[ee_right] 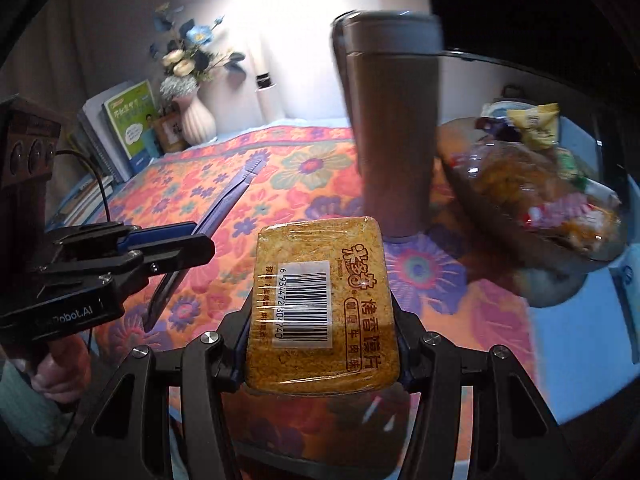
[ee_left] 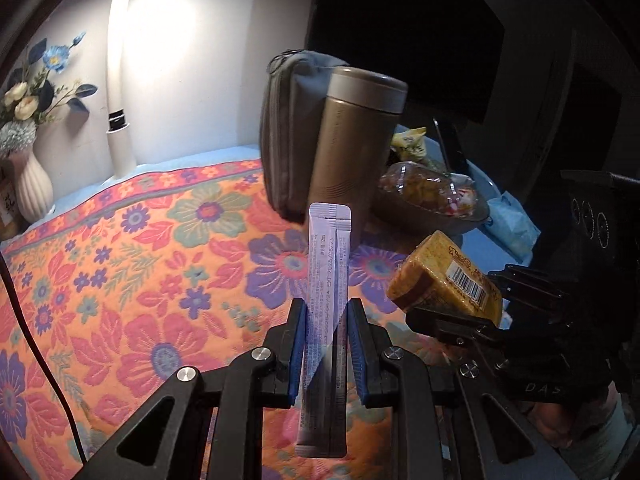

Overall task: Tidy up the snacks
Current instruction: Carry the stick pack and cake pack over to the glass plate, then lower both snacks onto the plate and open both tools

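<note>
Both snacks are off the flowered tabletop (ee_left: 140,280) and in transit, so the step in hand looks like the carry toward the bowl of snacks (ee_left: 440,204), which sits on the far right behind the tall brown flask (ee_left: 352,152).

The left claw (ee_left: 327,344) is clamped on a slim sachet stick (ee_left: 330,264), pinched across its width near the middle. The stick's long axis runs straight along the claw, one sealed end pointing away toward the flask, the other hanging back beneath the jaws.

The right claw (ee_right: 324,356) is clamped on the wrapped toast-slice pack (ee_right: 324,300), gripped at its near end by the two long edges. The barcode face is up, and the long axis points away toward the flask (ee_right: 394,132), with the bowl (ee_right: 560,256) further right.

Next, each hand probably has to swing right past the flask without clipping it, come over the bowl, and only then let go. The stick is likely floppy and may droop once released.
</note>
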Available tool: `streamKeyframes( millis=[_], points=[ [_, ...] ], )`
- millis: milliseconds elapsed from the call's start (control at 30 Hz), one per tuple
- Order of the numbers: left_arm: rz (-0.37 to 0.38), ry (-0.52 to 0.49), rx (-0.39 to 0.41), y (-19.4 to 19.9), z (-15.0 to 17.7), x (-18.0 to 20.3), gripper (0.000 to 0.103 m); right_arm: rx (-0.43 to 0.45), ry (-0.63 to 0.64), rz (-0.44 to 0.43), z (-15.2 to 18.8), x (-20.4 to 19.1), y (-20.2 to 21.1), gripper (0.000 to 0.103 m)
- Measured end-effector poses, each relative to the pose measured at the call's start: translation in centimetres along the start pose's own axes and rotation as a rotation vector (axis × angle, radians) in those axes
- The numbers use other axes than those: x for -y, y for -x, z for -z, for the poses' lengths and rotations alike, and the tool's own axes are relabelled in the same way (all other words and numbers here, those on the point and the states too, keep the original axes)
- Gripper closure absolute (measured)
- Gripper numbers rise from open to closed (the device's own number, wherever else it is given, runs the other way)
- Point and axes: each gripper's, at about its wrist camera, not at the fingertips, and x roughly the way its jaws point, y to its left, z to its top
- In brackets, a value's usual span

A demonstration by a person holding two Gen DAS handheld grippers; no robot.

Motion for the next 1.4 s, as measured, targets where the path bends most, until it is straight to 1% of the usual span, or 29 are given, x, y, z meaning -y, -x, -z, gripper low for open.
streamKeyframes(
  millis=[100, 200, 333, 433, 467, 600, 700, 800, 867, 967, 1100, 1200, 1267, 1300, 1333, 1367, 1400],
  points=[
    [0.039, -0.022, 0.006, -0.3, -1.3, 2.6, 0.083, 0.024, -0.037, 0.051, -0.3, 2.0, 1.7, 0.050],
    [0.069, -0.051, 0.024, -0.6, -3.0, 5.4, 0.083, 0.051, -0.074, 0.068, -0.7, 4.1, 3.5, 0.050],
    [0.115, -0.077, 0.041, -1.2, -5.9, 9.1, 0.083, 0.089, -0.125, 0.117, -1.8, 7.5, 5.5, 0.050],
    [0.125, -0.088, 0.035, -2.1, -8.6, 11.6, 0.083, 0.092, -0.190, 0.217, -2.9, 11.1, 6.3, 0.050],
    [0.128, -0.090, 0.038, -2.4, -9.6, 12.2, 0.083, 0.095, -0.220, 0.236, -3.3, 12.5, 6.4, 0.050],
    [0.113, -0.089, 0.061, -3.8, -13.3, 14.4, 0.083, 0.119, -0.356, 0.218, -4.9, 18.7, 7.1, 0.050],
    [0.103, -0.068, 0.049, -5.5, -15.9, 15.3, 0.083, 0.142, -0.412, 0.227, -6.3, 21.5, 7.0, 0.050],
    [0.070, -0.037, 0.034, -7.4, -18.2, 15.3, 0.083, 0.142, -0.468, 0.185, -7.9, 23.8, 6.0, 0.050],
    [0.062, -0.020, 0.015, -8.7, -19.4, 15.3, 0.083, 0.139, -0.485, 0.158, -8.8, 24.7, 5.2, 0.050],
    [0.053, 0.011, -0.010, -10.4, -20.8, 15.0, 0.084, 0.136, -0.487, 0.156, -10.0, 25.2, 4.1, 0.050],
    [0.031, 0.021, -0.017, -12.2, -22.2, 15.0, 0.084, 0.126, -0.482, 0.166, -11.5, 25.7, 2.7, 0.050],
    [0.017, 0.028, -0.030, -13.2, -22.5, 14.7, 0.084, 0.105, -0.467, 0.164, -12.3, 25.8, 1.4, 0.050],
    [0.024, 0.045, -0.043, -13.8, -22.7, 14.2, 0.083, 0.084, -0.446, 0.174, -12.5, 25.5, 0.7, 0.046],
    [0.028, 0.056, -0.056, -13.9, -22.6, 14.1, 0.079, 0.079, -0.434, 0.177, -12.5, 25.4, 0.5, 0.045],
    [0.042, 0.065, -0.067, -14.0, -22.5, 13.9, 0.075, 0.080, -0.423, 0.170, -12.5, 25.2, 0.5, 0.038],
    [0.057, 0.070, -0.072, -14.0, -22.4, 13.7, 0.064, 0.084, -0.414, 0.163, -12.5, 25.1, 0.7, 0.031],
    [0.066, 0.071, -0.066, -13.9, -22.4, 13.5, 0.053, 0.097, -0.406, 0.162, -12.4, 24.9, 1.1, 0.030]
  ],
)
